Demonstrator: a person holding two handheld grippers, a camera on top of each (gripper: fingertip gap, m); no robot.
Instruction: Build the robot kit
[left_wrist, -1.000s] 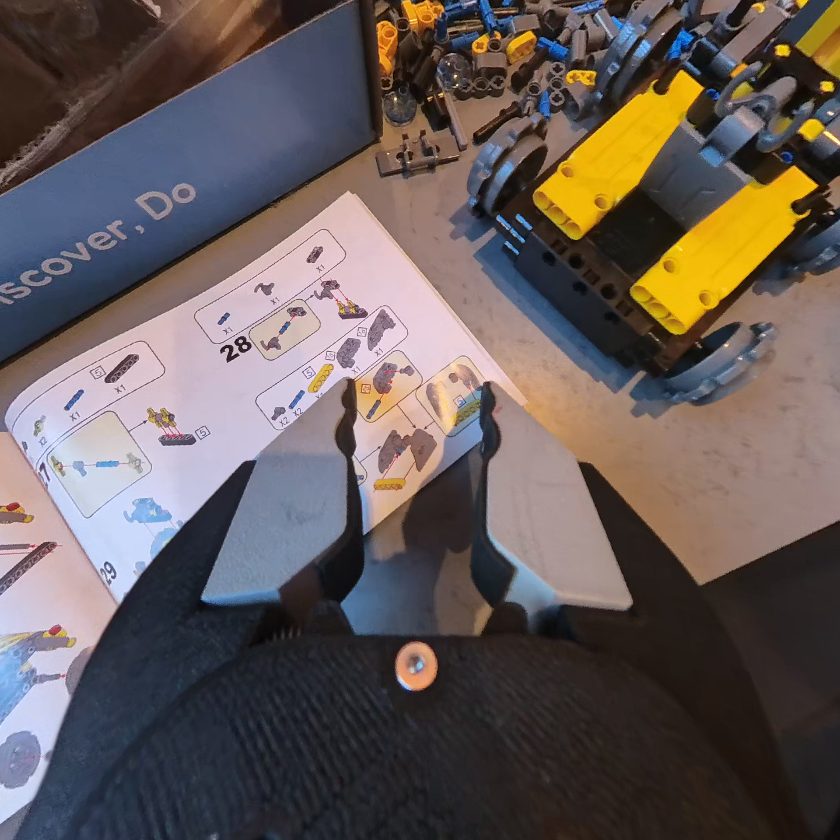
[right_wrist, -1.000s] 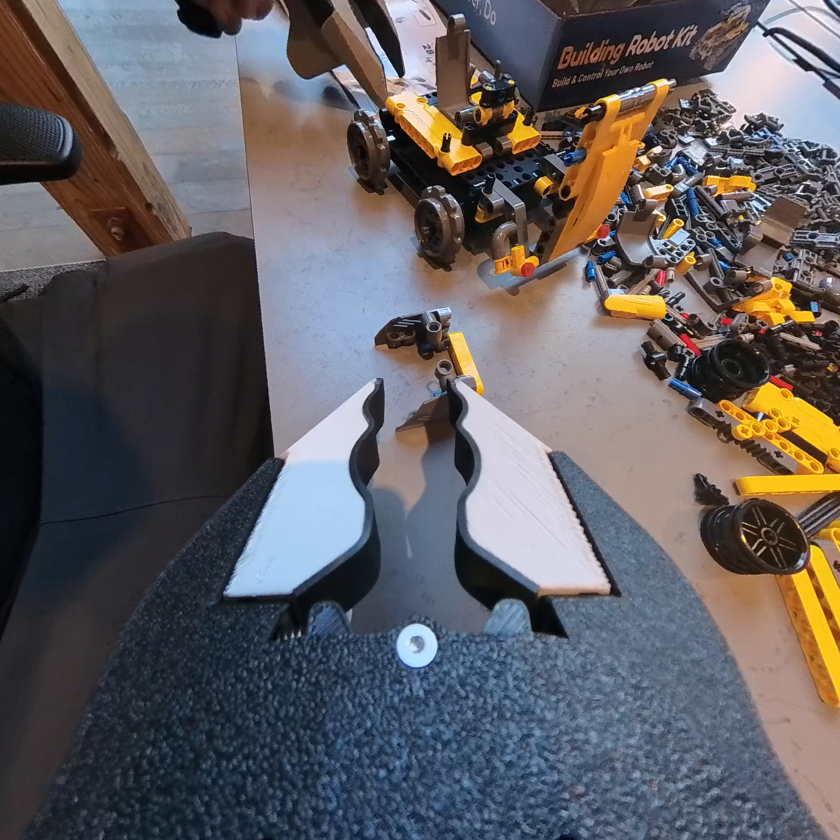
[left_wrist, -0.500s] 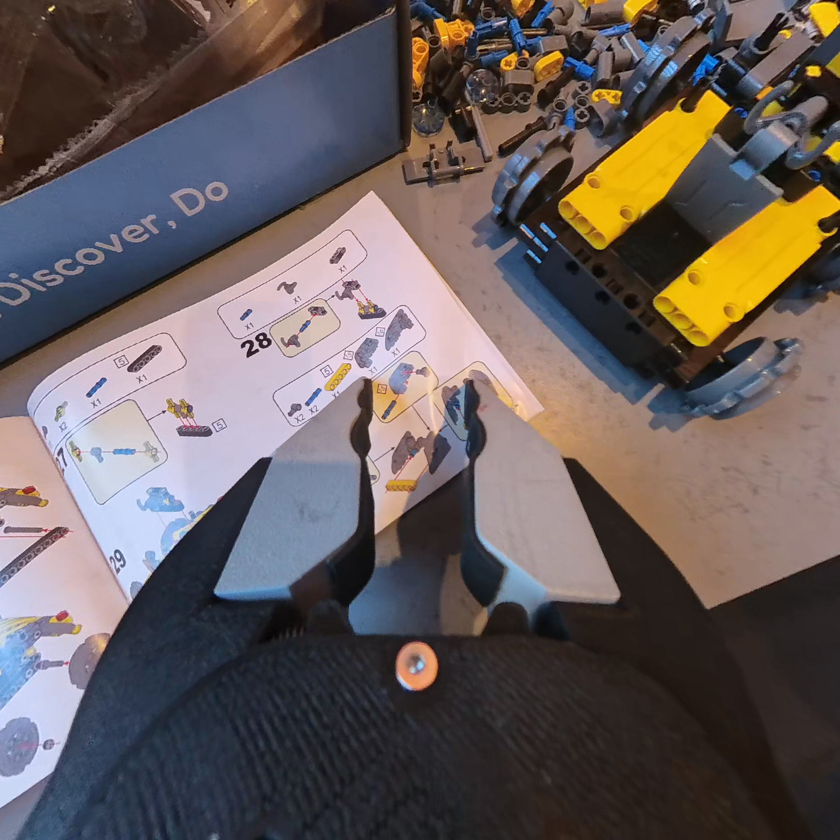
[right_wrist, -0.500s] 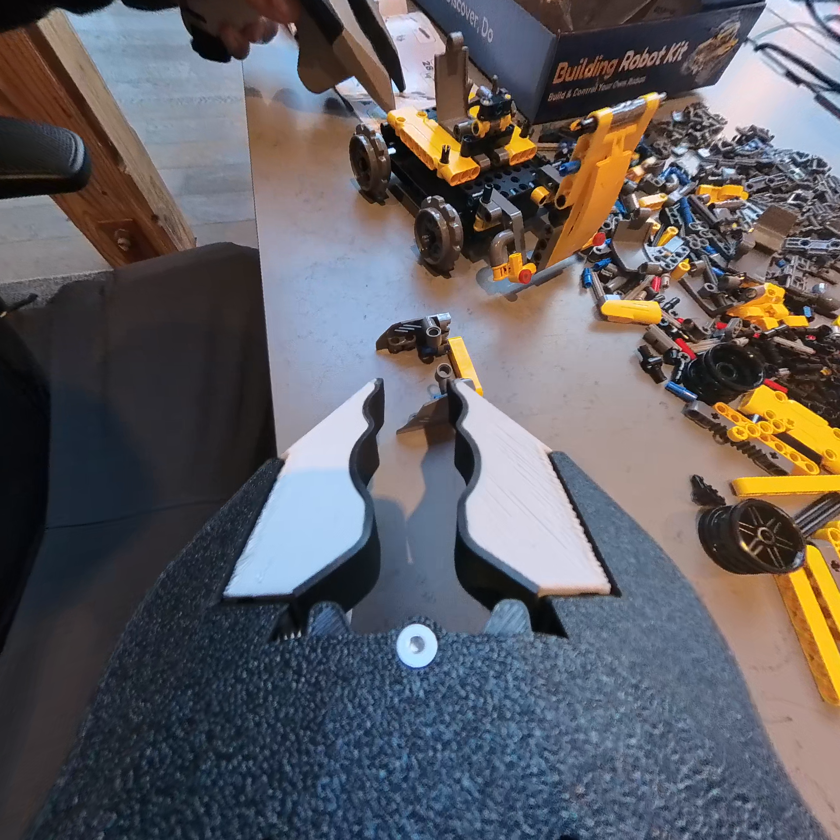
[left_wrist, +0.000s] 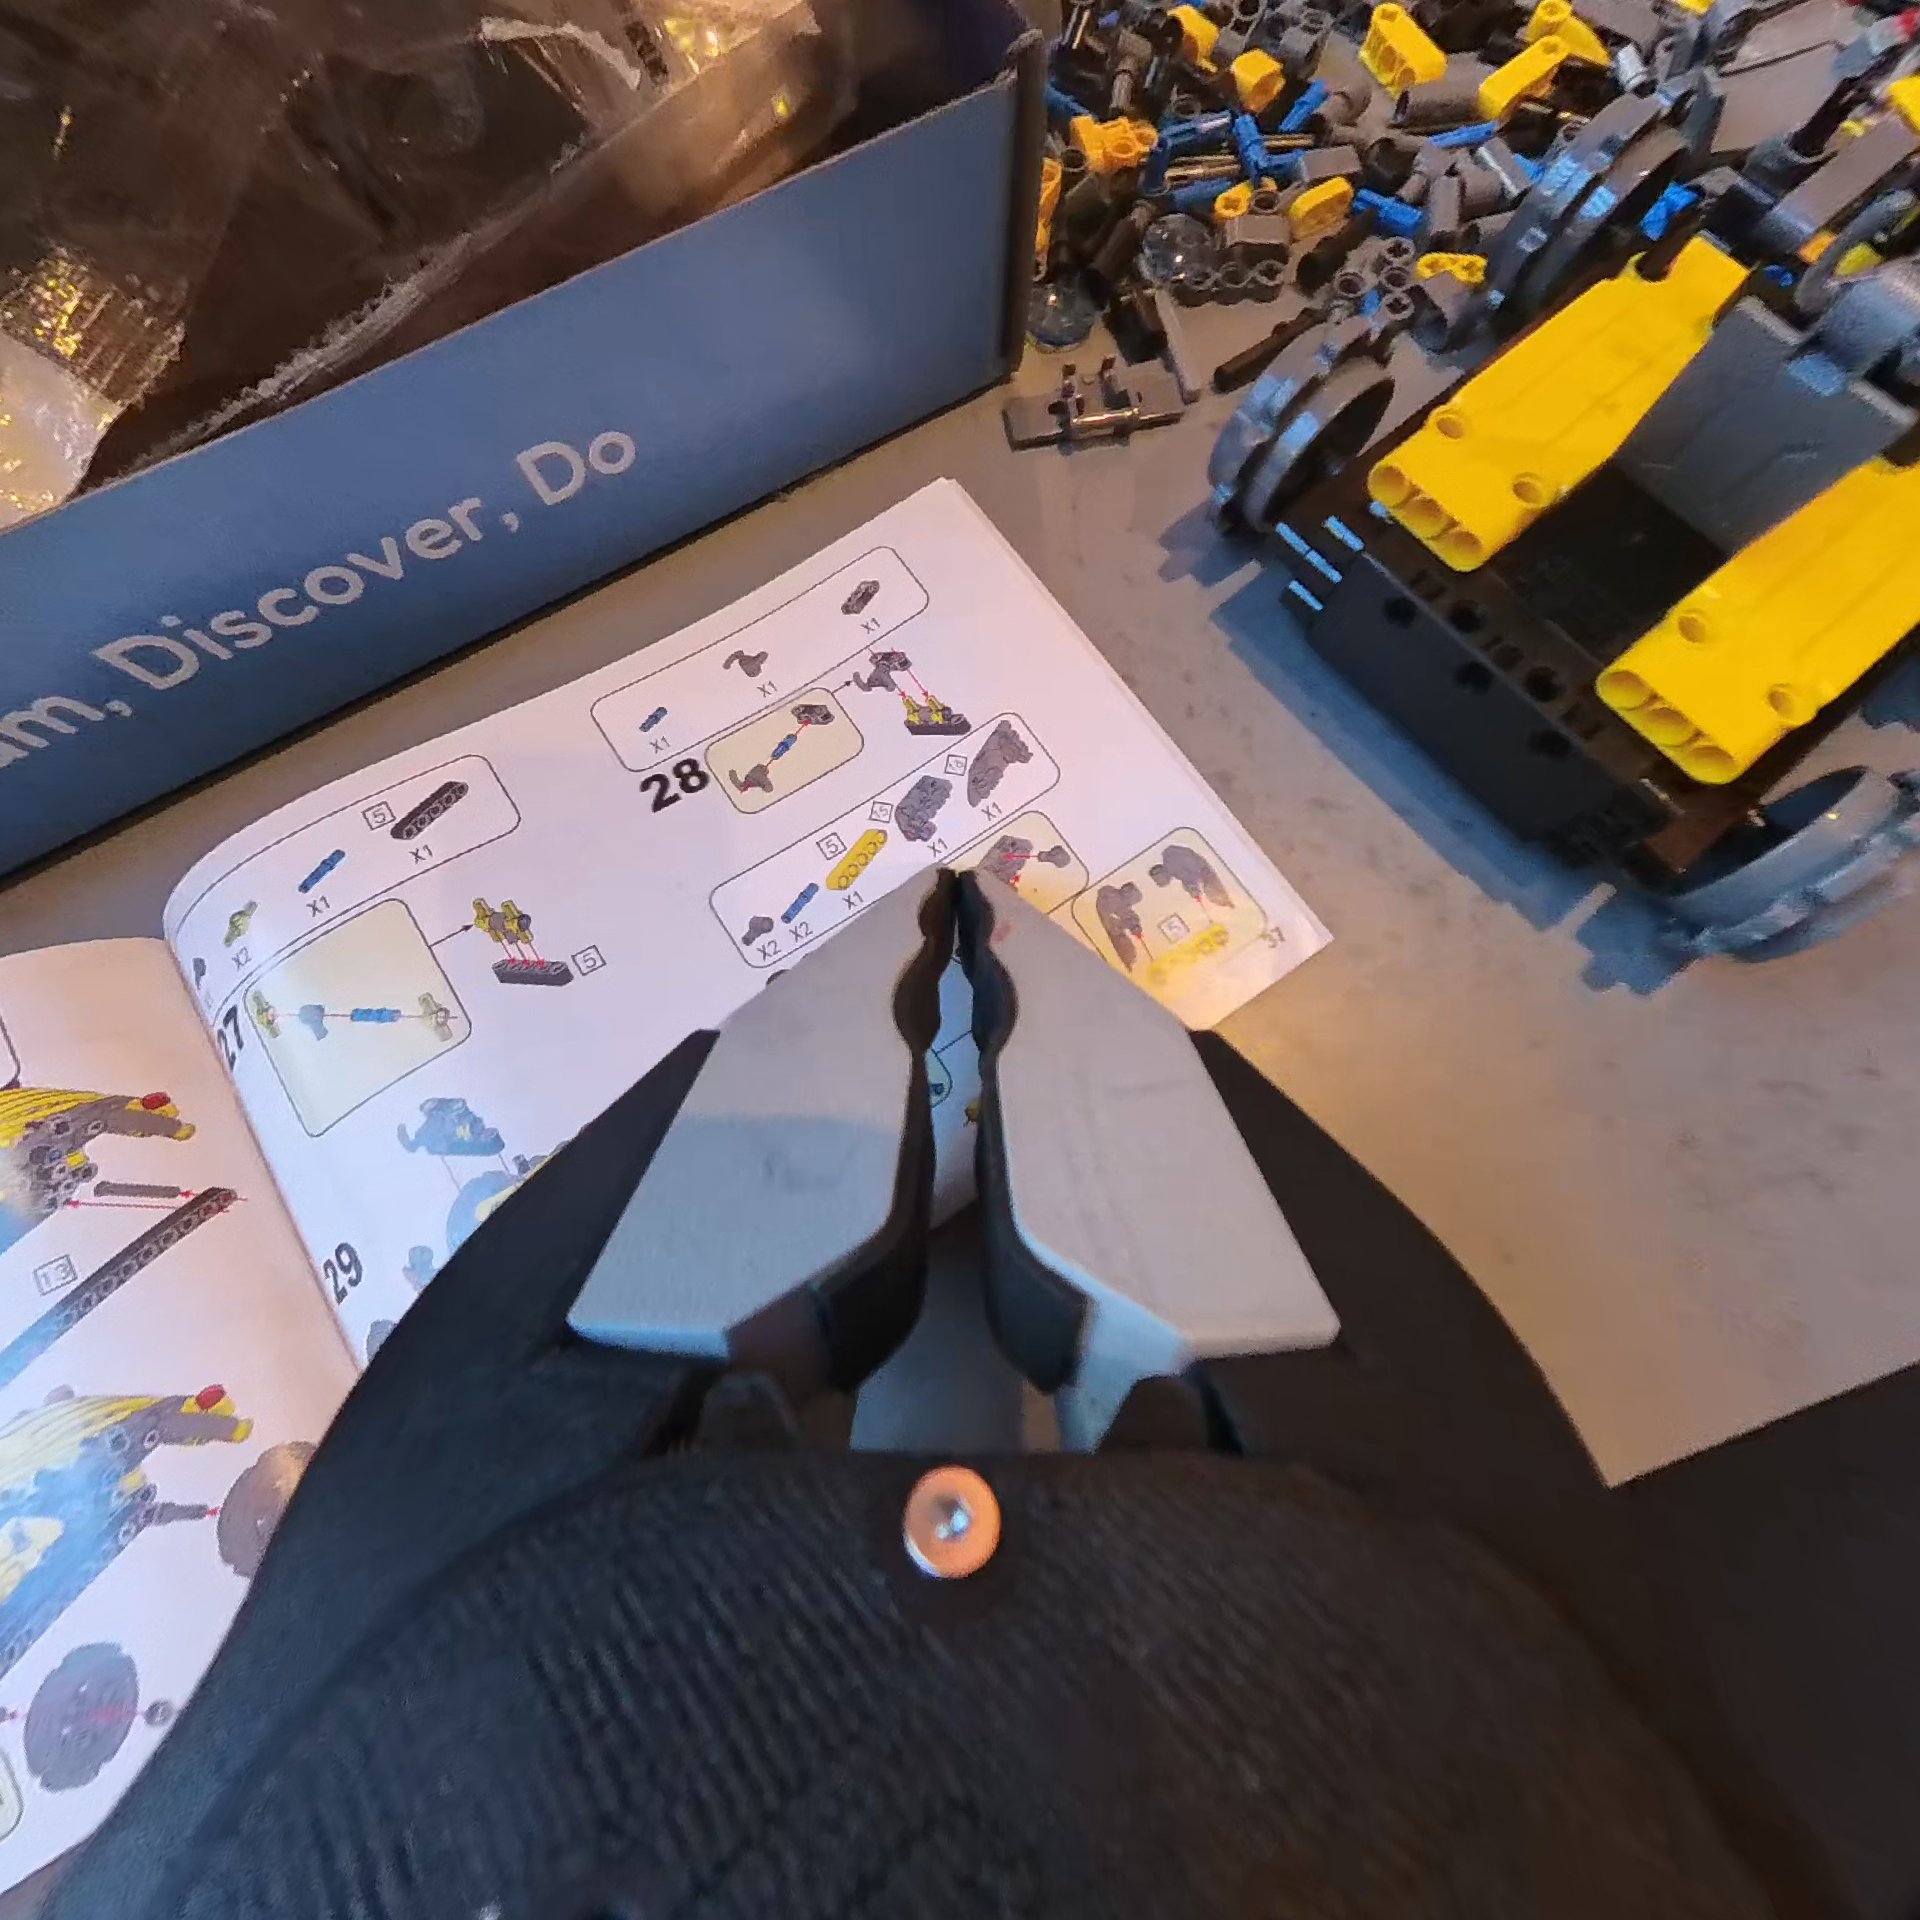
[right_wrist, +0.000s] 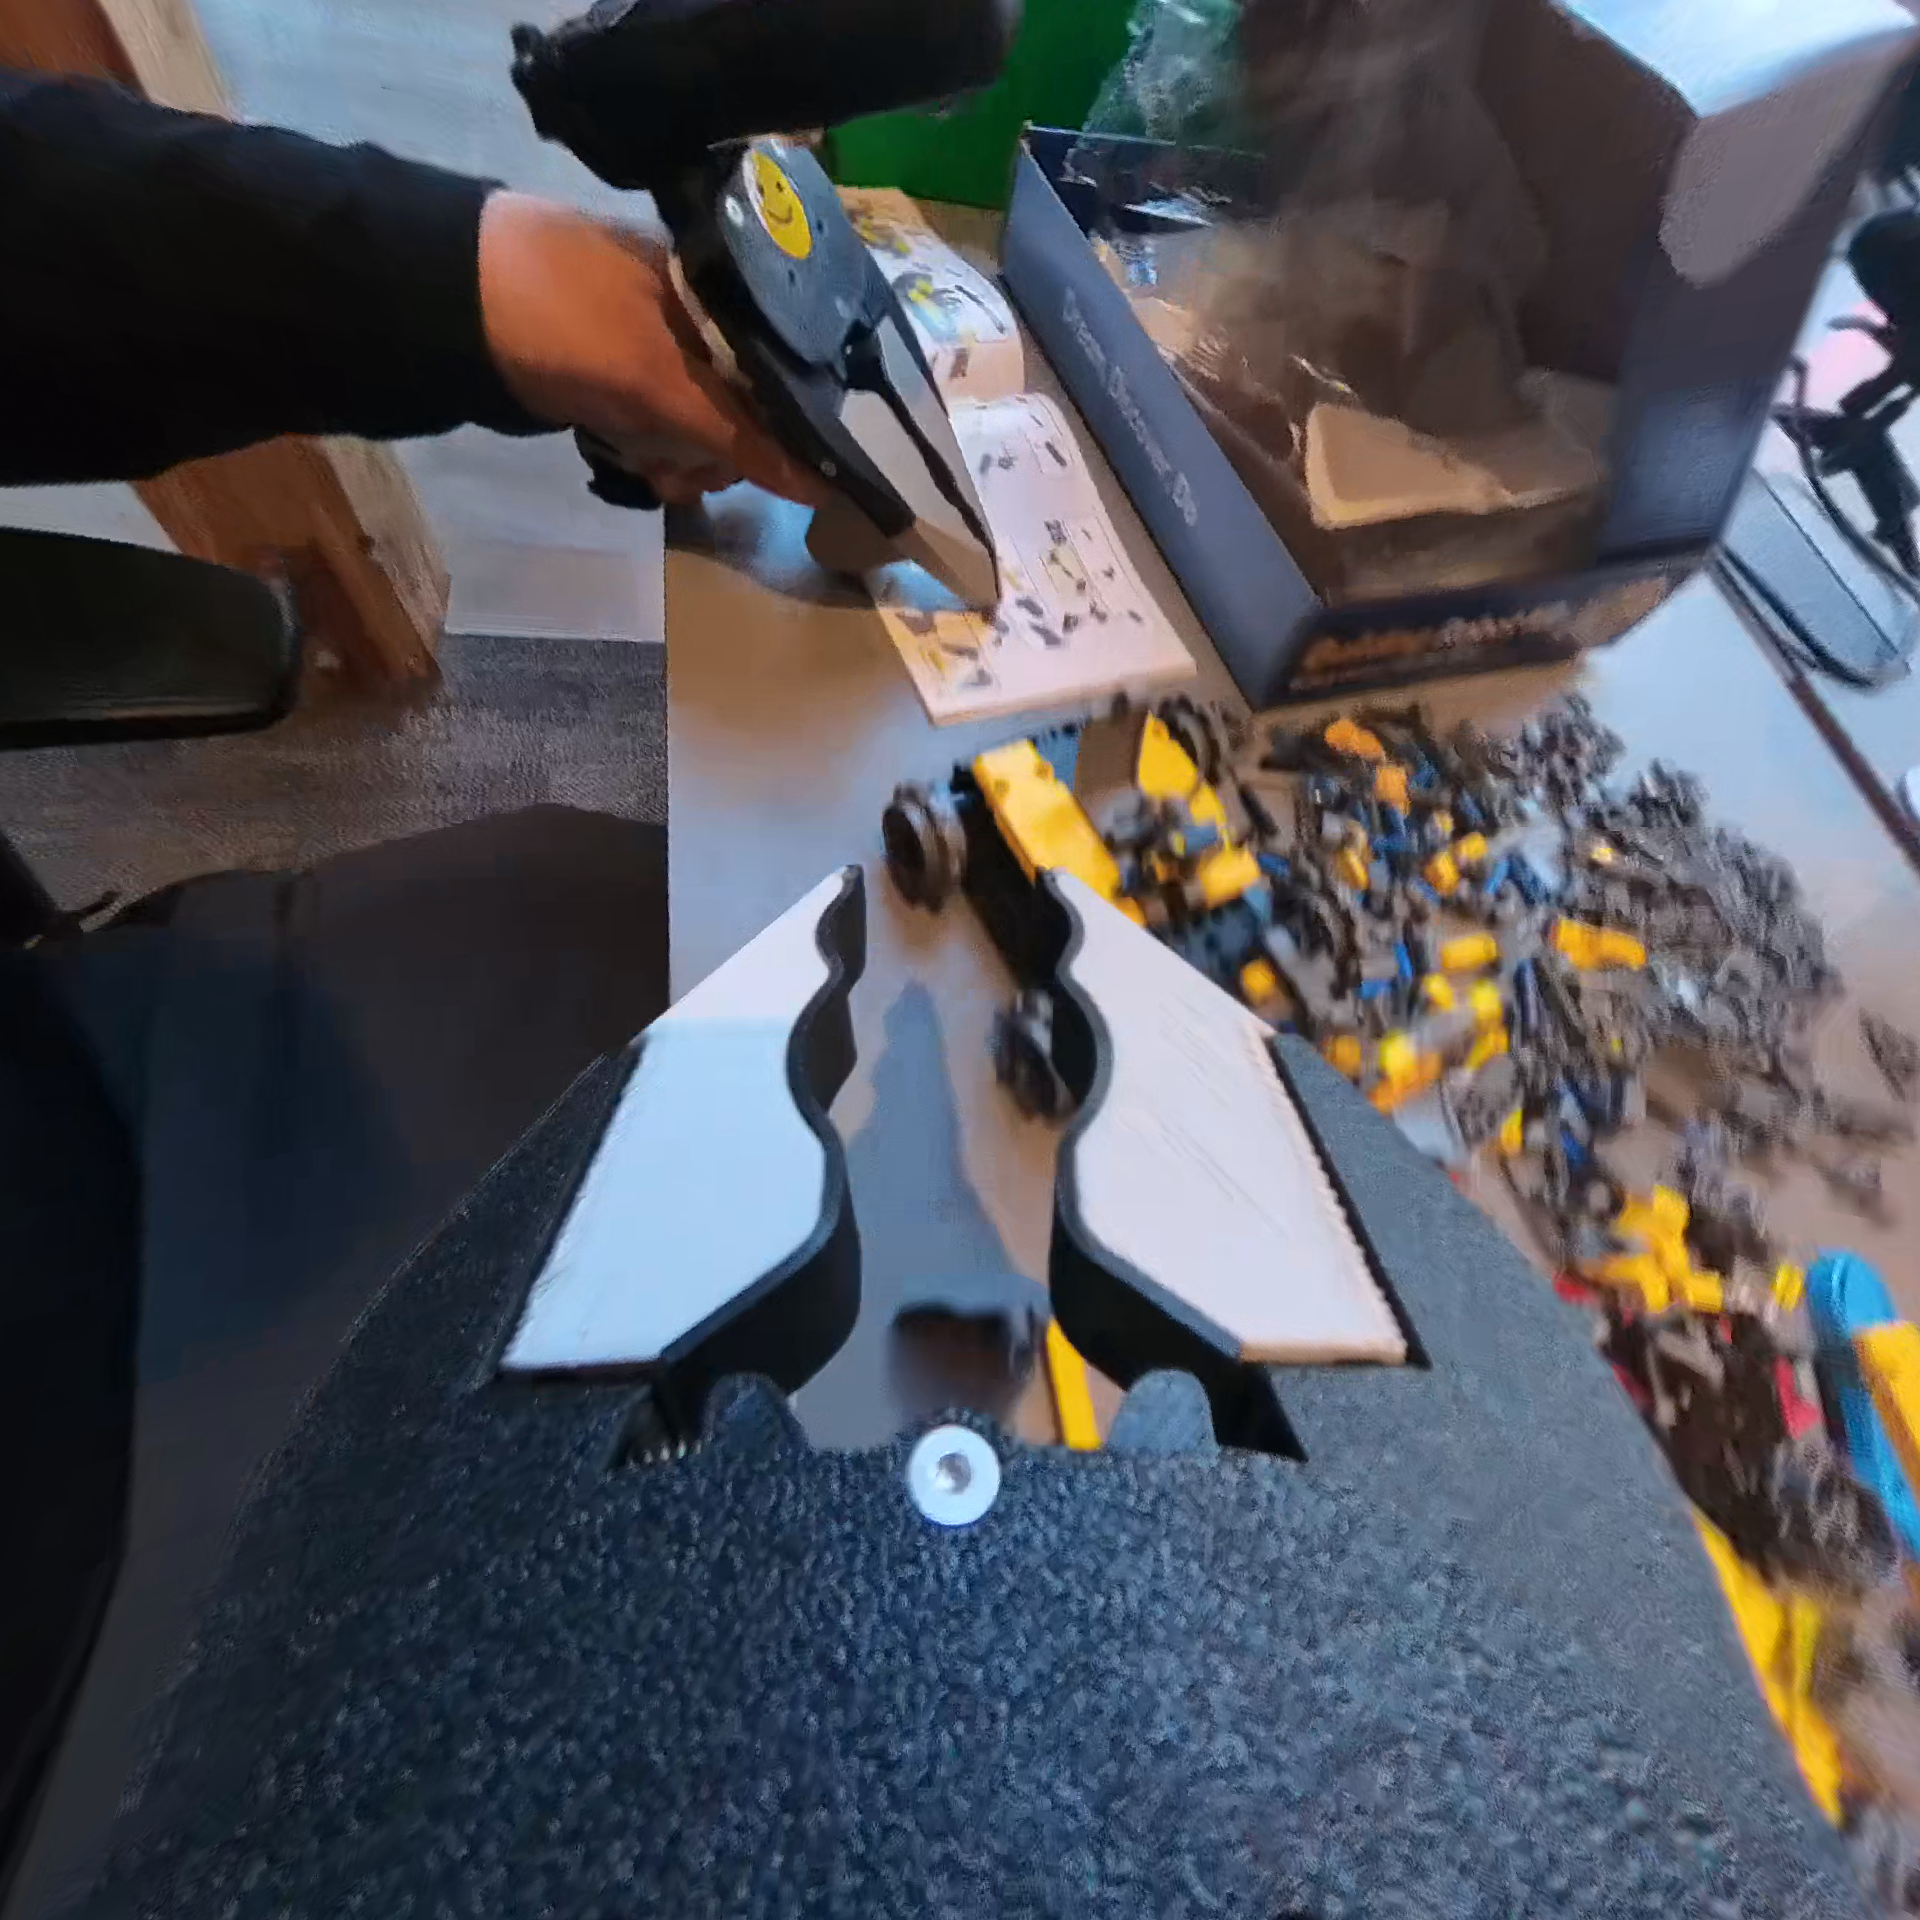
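My left gripper (left_wrist: 954, 883) is shut with nothing between its fingers. Its tips point down at the right-hand page of an open instruction booklet (left_wrist: 623, 831) lying on the grey table. The right wrist view shows it (right_wrist: 982, 592) with its tips at or just above the booklet (right_wrist: 1049, 592), held by a person's hand (right_wrist: 603, 353). My right gripper (right_wrist: 956, 894) is open and empty above the table. A part-built yellow and black vehicle (right_wrist: 1023, 821) lies just beyond its tips and also shows in the left wrist view (left_wrist: 1621, 540). This view is blurred.
An open dark blue box (left_wrist: 520, 416) stands behind the booklet, also in the right wrist view (right_wrist: 1351, 436). A pile of loose yellow, blue and grey pieces (left_wrist: 1299, 187) spreads right of the vehicle (right_wrist: 1558, 935). A wooden leg (right_wrist: 301, 520) and table edge lie left. About 25 cm separates my left fingertips from my right.
My left gripper has gone from open to shut and moved slightly along the booklet page. My right gripper has swung up and away from the small grey and yellow pieces, staying open.
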